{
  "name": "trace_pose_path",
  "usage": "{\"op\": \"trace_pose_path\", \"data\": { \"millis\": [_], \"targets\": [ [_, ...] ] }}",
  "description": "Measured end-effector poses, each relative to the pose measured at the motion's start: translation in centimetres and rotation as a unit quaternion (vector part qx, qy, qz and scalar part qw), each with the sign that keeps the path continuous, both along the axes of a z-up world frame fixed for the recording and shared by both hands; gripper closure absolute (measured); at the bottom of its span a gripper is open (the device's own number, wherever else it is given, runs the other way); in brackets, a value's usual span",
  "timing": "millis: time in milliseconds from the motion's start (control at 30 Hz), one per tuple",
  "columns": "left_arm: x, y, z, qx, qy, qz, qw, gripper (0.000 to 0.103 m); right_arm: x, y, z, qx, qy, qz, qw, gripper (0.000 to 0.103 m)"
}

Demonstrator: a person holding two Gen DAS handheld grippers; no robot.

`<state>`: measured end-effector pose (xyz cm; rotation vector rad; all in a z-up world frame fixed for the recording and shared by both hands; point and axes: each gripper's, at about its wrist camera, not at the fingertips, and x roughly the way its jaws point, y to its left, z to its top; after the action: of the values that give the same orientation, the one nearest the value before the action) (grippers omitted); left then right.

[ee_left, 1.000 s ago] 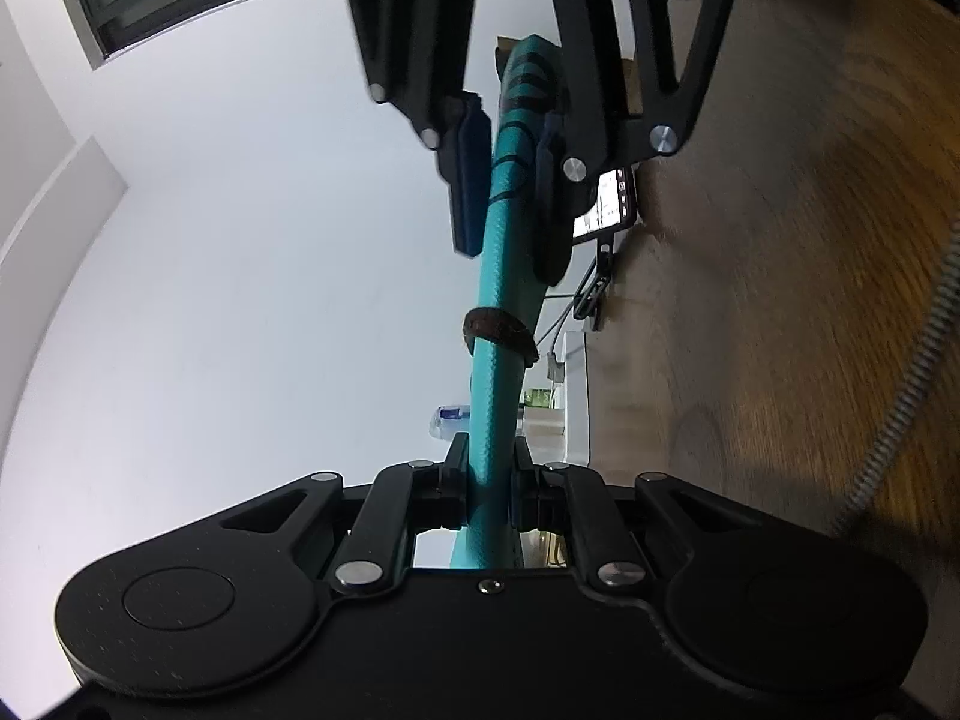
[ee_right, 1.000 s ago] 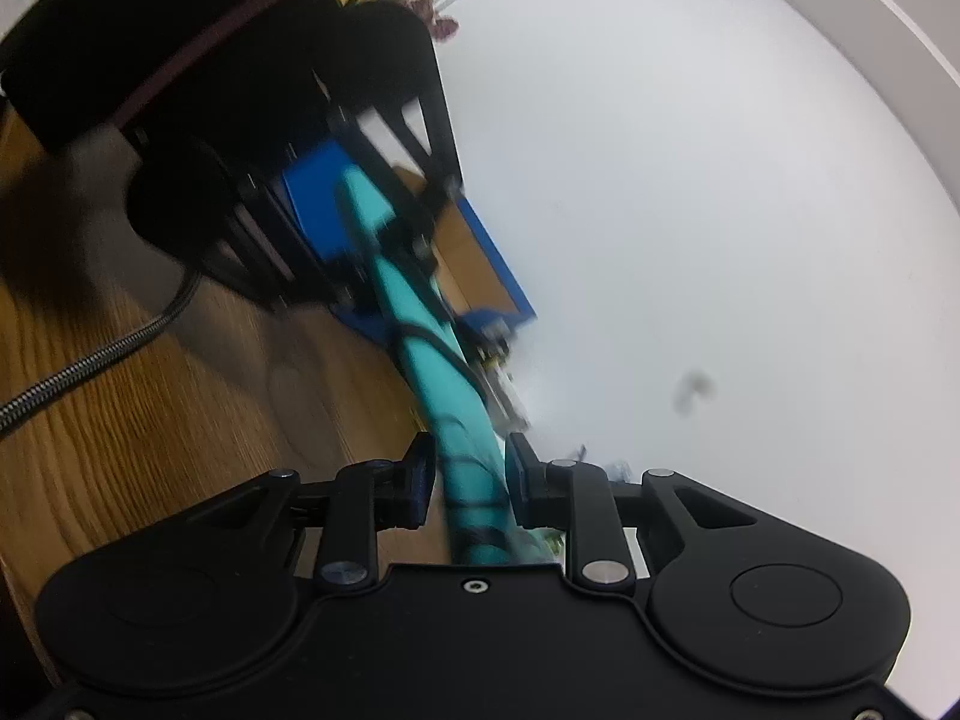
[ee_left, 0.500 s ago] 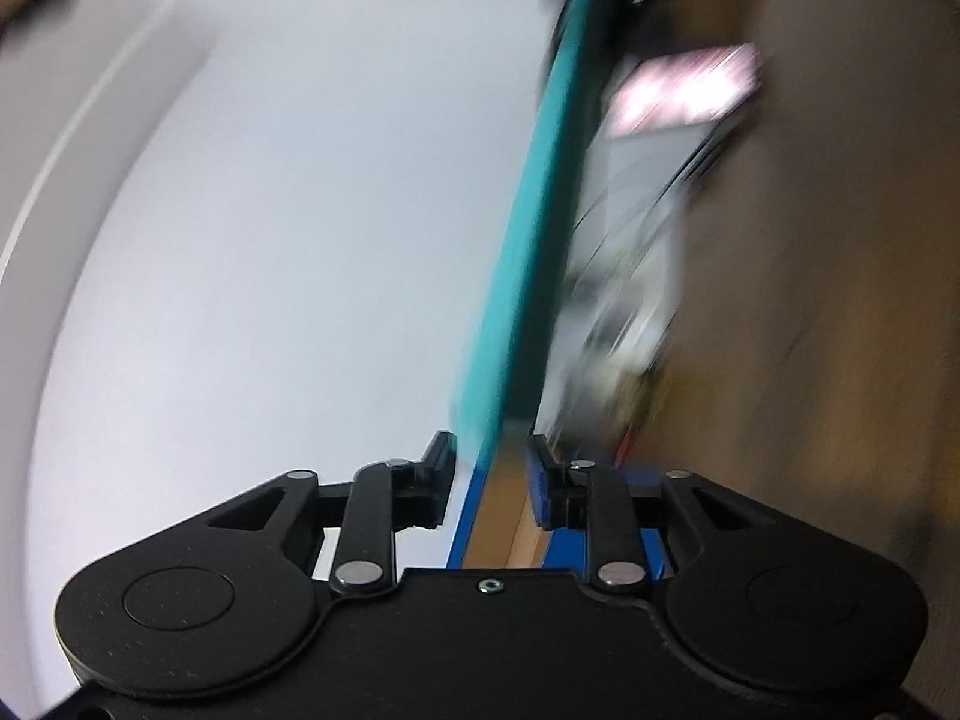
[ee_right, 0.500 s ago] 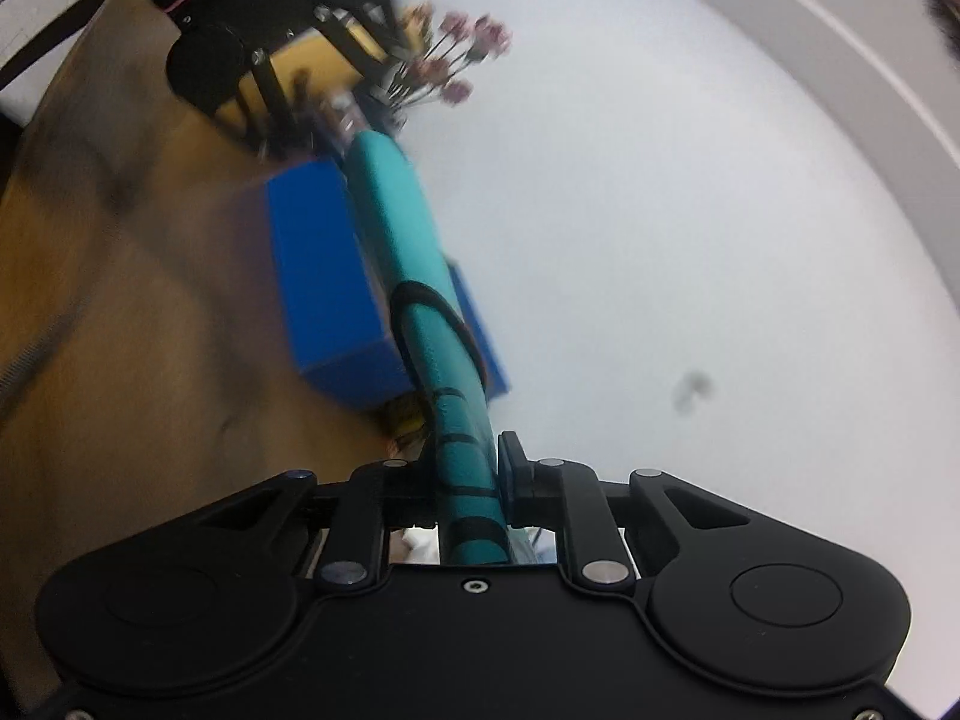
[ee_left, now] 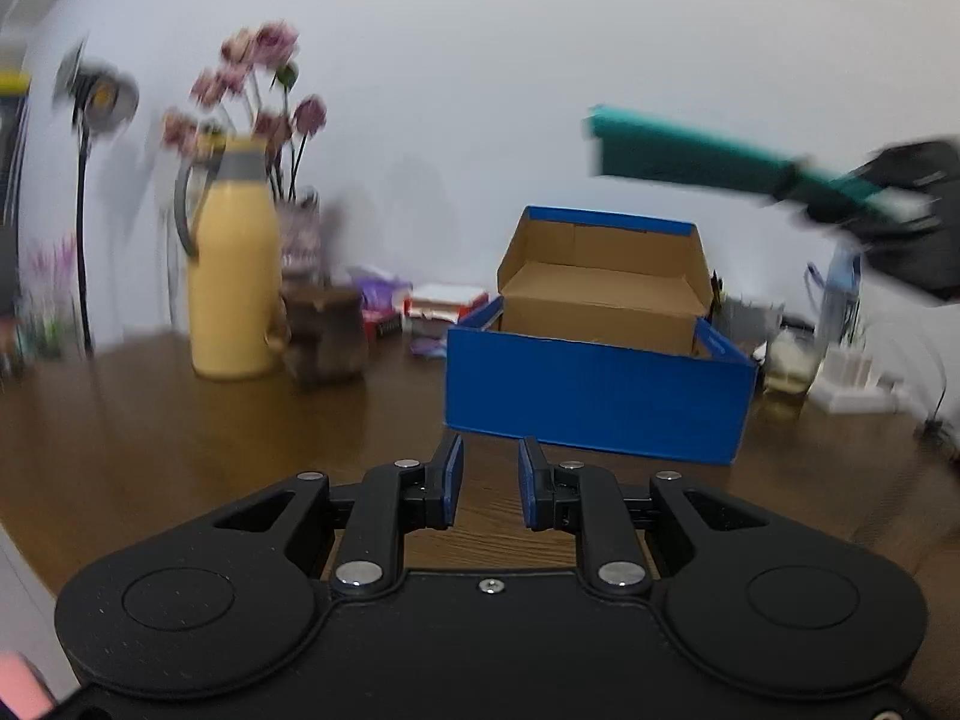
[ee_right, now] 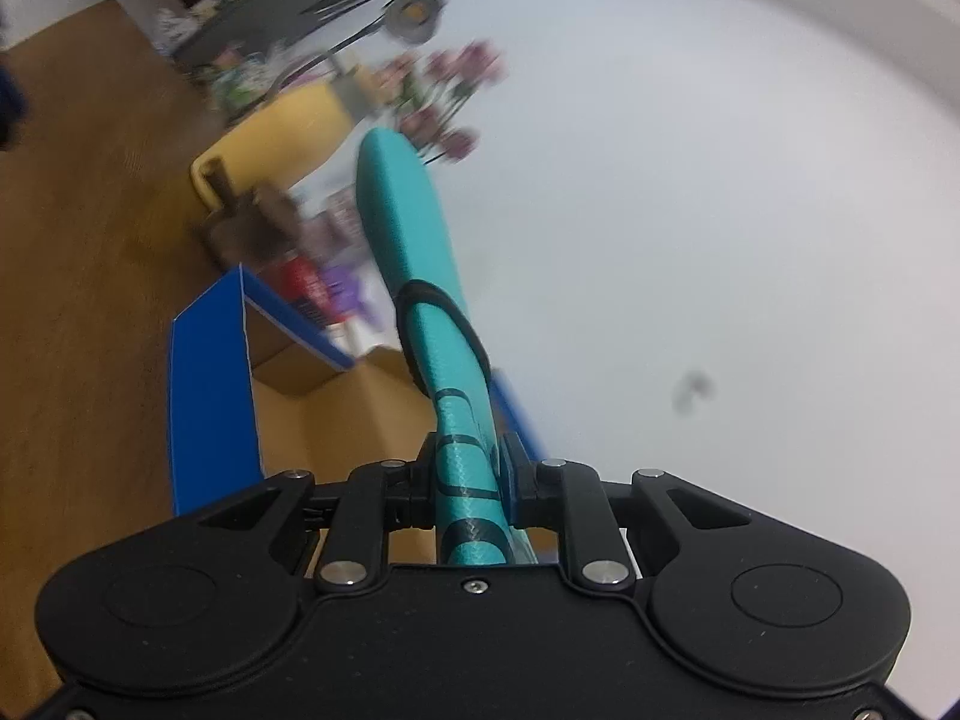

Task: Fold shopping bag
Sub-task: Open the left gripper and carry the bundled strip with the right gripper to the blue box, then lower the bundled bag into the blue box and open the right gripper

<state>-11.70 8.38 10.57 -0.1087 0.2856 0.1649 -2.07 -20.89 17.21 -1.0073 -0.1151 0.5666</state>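
Note:
The folded teal shopping bag (ee_right: 414, 264) with black trim sticks out flat and stiff from my right gripper (ee_right: 465, 456), which is shut on its near end above the blue box. In the left wrist view the same teal bag (ee_left: 684, 153) hangs in the air at the upper right, blurred, held by the right gripper (ee_left: 840, 192). My left gripper (ee_left: 491, 468) is open with nothing between its blue-padded fingers, low over the wooden table (ee_left: 180, 450) in front of the box.
An open blue cardboard box (ee_left: 594, 402) stands mid-table, seen too as the blue box (ee_right: 210, 396). A yellow jug (ee_left: 231, 276), a vase of pink flowers (ee_left: 258, 90), a brown cup (ee_left: 327, 330), a lamp (ee_left: 102, 96) and small clutter line the back wall.
My left gripper has let go of the bag, opened and swung away to face the box. The right gripper keeps the bag and has carried it over the box.

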Motion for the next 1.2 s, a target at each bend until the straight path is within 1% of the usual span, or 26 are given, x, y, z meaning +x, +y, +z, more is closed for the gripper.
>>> {"op": "trace_pose_path", "data": {
  "millis": [67, 133, 167, 200, 233, 267, 300, 367, 400, 467, 500, 600, 667, 700, 733, 767, 833, 900, 967, 1000, 1033, 1067, 1100, 1133, 1167, 1200],
  "targets": [
    [-2.2, 0.9, 0.0, -0.014, 0.001, -0.021, 0.9997, 0.083, 4.1, 2.4, -1.0, -0.024, 0.047, 0.002, 0.999, 0.082],
    [-1.3, 1.6, -0.2, -0.023, 0.008, -0.033, 0.9992, 0.083, 9.3, 5.8, -2.2, -0.049, 0.1, 0.001, 0.994, 0.081],
    [-1.1, 1.8, -0.5, -0.033, 0.011, -0.038, 0.9987, 0.083, 11.2, 6.3, -2.8, -0.064, 0.139, 0.003, 0.988, 0.079],
    [-0.6, 1.8, -0.8, -0.044, 0.012, -0.046, 0.9979, 0.083, 13.2, 7.1, -3.5, -0.079, 0.182, 0.003, 0.98, 0.074],
    [0.3, 1.9, -1.1, -0.055, 0.015, -0.054, 0.9969, 0.083, 15.3, 8.1, -4.4, -0.095, 0.224, -0.003, 0.97, 0.062],
    [0.9, 1.8, -1.2, -0.059, 0.018, -0.058, 0.9964, 0.083, 17.1, 9.0, -5.3, -0.108, 0.248, -0.016, 0.963, 0.055],
    [1.4, 1.7, -1.3, -0.063, 0.021, -0.062, 0.9959, 0.083, 18.6, 9.5, -6.2, -0.118, 0.25, -0.033, 0.961, 0.051],
    [2.5, 1.2, -1.4, -0.052, 0.028, -0.064, 0.9962, 0.083, 20.3, 10.0, -7.2, -0.13, 0.215, -0.065, 0.966, 0.05],
    [2.6, 0.7, -1.2, -0.046, 0.03, -0.063, 0.9965, 0.083, 20.5, 9.9, -7.1, -0.118, 0.197, -0.072, 0.971, 0.05],
    [2.8, 0.4, -1.2, -0.036, 0.027, -0.064, 0.9969, 0.083, 20.2, 8.9, -5.7, -0.073, 0.179, -0.074, 0.978, 0.049],
    [2.8, 0.3, -1.0, -0.034, 0.025, -0.064, 0.9971, 0.083, 19.5, 8.0, -4.7, -0.049, 0.168, -0.075, 0.982, 0.049],
    [2.3, 0.1, -1.1, -0.037, 0.021, -0.066, 0.9969, 0.083, 15.4, 4.9, -1.6, 0.029, 0.132, -0.065, 0.989, 0.049],
    [1.5, 0.2, -1.1, -0.037, 0.016, -0.069, 0.9968, 0.083, 11.3, 2.8, 0.1, 0.073, 0.136, -0.026, 0.988, 0.048],
    [0.9, 0.1, -1.1, -0.037, 0.013, -0.068, 0.9969, 0.083, 9.0, 1.7, 0.6, 0.094, 0.137, -0.006, 0.986, 0.046],
    [0.4, 0.0, -1.0, -0.037, 0.009, -0.068, 0.997, 0.083, 6.6, 0.4, 1.0, 0.115, 0.139, 0.01, 0.984, 0.04],
    [-0.1, -0.1, -0.9, -0.038, 0.006, -0.067, 0.997, 0.083, 3.9, -0.9, 1.3, 0.133, 0.144, 0.023, 0.98, 0.038],
    [-1.4, -0.5, -0.8, -0.039, 0.001, -0.072, 0.9967, 0.082, -1.3, -3.5, 1.3, 0.165, 0.159, 0.046, 0.972, 0.026],
    [-2.2, -1.2, -0.8, -0.039, 0.003, -0.08, 0.9961, 0.082, -6.3, -5.9, 0.7, 0.193, 0.185, 0.057, 0.962, 0.024],
    [-2.8, -2.3, -1.4, -0.036, 0.012, -0.086, 0.9956, 0.08, -9.8, -8.2, -0.8, 0.229, 0.228, 0.035, 0.946, 0.023],
    [-2.7, -2.8, -1.7, -0.037, 0.022, -0.083, 0.9956, 0.072, -10.9, -9.3, -1.8, 0.25, 0.248, 0.014, 0.936, 0.023],
    [-2.6, -3.5, -2.2, -0.043, 0.032, -0.078, 0.9955, 0.058, -11.9, -10.3, -2.8, 0.271, 0.27, -0.008, 0.924, 0.022],
    [-2.0, -4.2, -2.9, -0.054, 0.049, -0.073, 0.9947, 0.049, -12.7, -11.0, -4.1, 0.292, 0.292, -0.037, 0.91, 0.022],
    [-1.2, -4.6, -3.4, -0.059, 0.063, -0.073, 0.9936, 0.032, -13.1, -11.5, -5.5, 0.309, 0.309, -0.073, 0.897, 0.022],
    [-0.6, -5.4, -4.0, -0.058, 0.075, -0.076, 0.9926, 0.026, -13.2, -11.7, -6.8, 0.32, 0.319, -0.114, 0.885, 0.022],
    [0.3, -6.1, -4.5, -0.047, 0.087, -0.076, 0.9922, 0.025, -13.2, -11.7, -8.0, 0.329, 0.328, -0.157, 0.872, 0.022],
    [1.0, -7.0, -4.9, -0.031, 0.095, -0.074, 0.9922, 0.021, -13.0, -11.3, -9.1, 0.334, 0.335, -0.204, 0.857, 0.022]
  ]
}}
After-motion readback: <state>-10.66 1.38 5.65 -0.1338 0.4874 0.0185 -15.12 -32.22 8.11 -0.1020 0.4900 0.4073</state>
